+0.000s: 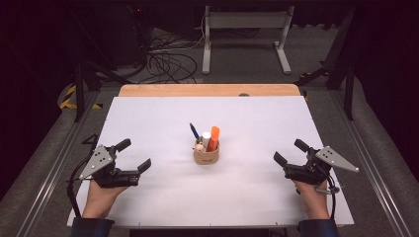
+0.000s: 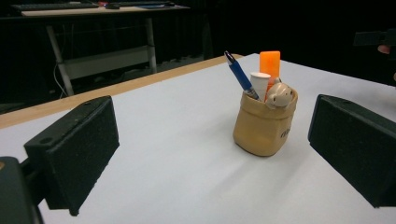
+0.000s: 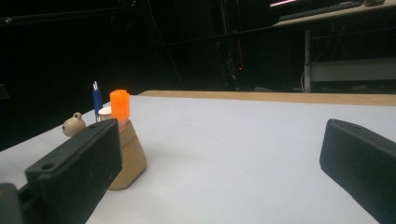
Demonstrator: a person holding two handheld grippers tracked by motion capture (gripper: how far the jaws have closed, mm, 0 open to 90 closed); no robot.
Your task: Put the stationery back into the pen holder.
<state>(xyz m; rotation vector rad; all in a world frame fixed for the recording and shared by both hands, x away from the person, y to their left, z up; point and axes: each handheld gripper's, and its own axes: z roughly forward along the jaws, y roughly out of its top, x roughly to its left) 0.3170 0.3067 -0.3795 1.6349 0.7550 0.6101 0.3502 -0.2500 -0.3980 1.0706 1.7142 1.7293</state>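
High view puts my left gripper (image 1: 132,154) and right gripper (image 1: 287,152) near me, fingers spread wide and empty. Farther off, mid-surface, stands the small tan fabric pouch (image 1: 206,155) with its orange marker (image 1: 213,138); I judge a sideways nudge could topple it.

1. High view: fixed above near table (image 1: 148,113) edge, facing forward and down; whole top, floor beyond.
2. Left gripper view: low over table, facing right-forward; pouch (image 2: 265,125) near, centre-right.
3. Right gripper view: low, facing left-forward; pouch (image 3: 130,156) near, at left.
4. Shared by all: pouch, white top, far wooden edge (image 1: 207,90).
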